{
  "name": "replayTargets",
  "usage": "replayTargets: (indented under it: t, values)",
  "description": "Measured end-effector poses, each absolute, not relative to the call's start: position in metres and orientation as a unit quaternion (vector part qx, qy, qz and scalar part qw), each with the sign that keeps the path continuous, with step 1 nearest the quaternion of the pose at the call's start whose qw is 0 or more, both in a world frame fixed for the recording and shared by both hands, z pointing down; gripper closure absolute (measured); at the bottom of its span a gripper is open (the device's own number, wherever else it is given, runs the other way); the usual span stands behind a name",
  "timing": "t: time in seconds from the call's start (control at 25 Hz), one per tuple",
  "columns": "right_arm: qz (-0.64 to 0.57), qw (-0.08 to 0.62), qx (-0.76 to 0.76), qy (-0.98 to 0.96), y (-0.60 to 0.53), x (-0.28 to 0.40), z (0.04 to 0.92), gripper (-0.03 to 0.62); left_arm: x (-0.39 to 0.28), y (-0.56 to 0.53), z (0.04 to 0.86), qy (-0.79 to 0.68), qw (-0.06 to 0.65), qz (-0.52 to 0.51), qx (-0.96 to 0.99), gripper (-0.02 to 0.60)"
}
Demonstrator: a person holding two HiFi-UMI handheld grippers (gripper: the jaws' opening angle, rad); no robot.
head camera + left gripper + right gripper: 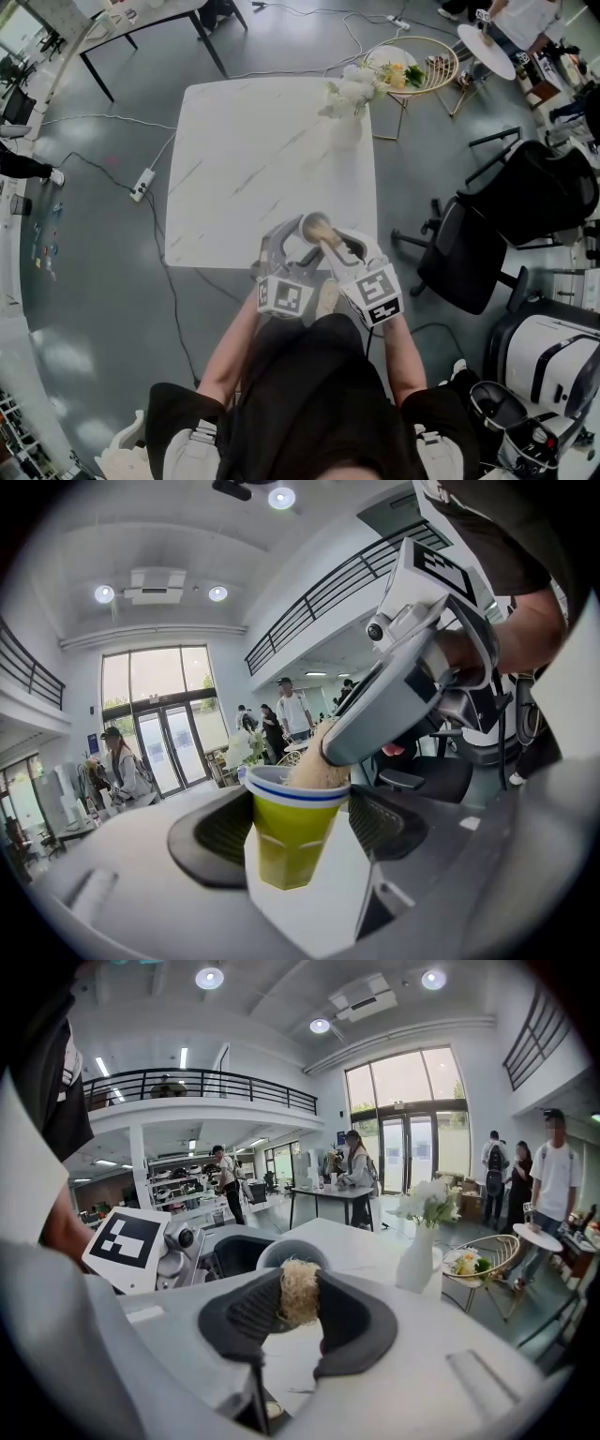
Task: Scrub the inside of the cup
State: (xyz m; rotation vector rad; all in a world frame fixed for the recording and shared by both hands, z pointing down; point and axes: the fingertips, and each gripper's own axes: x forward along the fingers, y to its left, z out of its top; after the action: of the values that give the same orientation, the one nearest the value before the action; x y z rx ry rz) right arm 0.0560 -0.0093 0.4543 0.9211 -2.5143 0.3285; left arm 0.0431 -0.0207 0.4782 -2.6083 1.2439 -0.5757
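A yellow cup (290, 834) with a white rim and blue stripe stands upright between the black pads of my left gripper (292, 827), which is shut on it. In the head view the cup (307, 227) is held just above the near edge of the white marble table (244, 169). My right gripper (300, 1309) is shut on a tan fibrous scrubber (298, 1293). The scrubber's tip (317, 766) dips into the cup's mouth from the upper right. In the right gripper view the cup's grey rim (281, 1252) shows just past the scrubber.
A white vase of white flowers (349, 103) stands at the table's far right corner. A round wire side table with food (412, 67) is beyond it. Black office chairs (487, 225) stand to the right. Cables and a power strip (142, 183) lie on the floor at left. People stand in the background.
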Motion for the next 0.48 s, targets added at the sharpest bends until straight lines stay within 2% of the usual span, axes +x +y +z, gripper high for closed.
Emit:
replayTargets:
  t: [0.48]
  values:
    - [0.107, 0.217, 0.329, -0.913, -0.0107, 0.0500, 0.4461, 0.490, 0.0484, -0.0210, 0.4759, 0.419, 0.096, -0.192, -0.882, 0.249]
